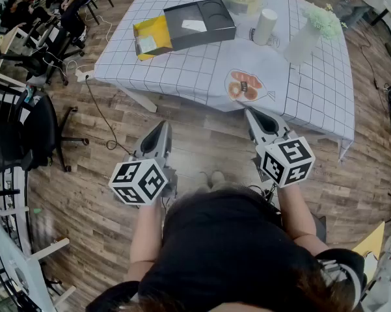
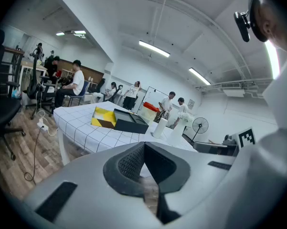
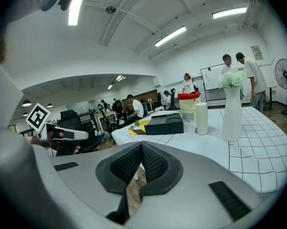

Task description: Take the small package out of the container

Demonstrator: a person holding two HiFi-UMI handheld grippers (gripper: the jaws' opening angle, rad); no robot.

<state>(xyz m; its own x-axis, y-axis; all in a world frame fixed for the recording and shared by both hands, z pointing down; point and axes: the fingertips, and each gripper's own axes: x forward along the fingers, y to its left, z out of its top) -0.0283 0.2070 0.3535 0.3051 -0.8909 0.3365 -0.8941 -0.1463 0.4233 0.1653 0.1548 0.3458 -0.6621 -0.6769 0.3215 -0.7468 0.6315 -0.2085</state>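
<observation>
Left hand-held gripper (image 1: pixel 164 126), right hand-held gripper (image 1: pixel 250 112) clenched empty; package (image 1: pixel 146 44), seemingly inside container (image 1: pixel 202 28), ahead.

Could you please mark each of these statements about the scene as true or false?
1. The left gripper and the right gripper are both shut and hold nothing. True.
2. The yellow drawer is pushed fully into the dark box. False: it sticks out of the box's left end in the head view.
3. The vase lies on its side. False: it stands upright with flowers in it.
4. Neither gripper touches anything on the table. True.
5. The dark box sits on the floor. False: it sits on the table.
</observation>
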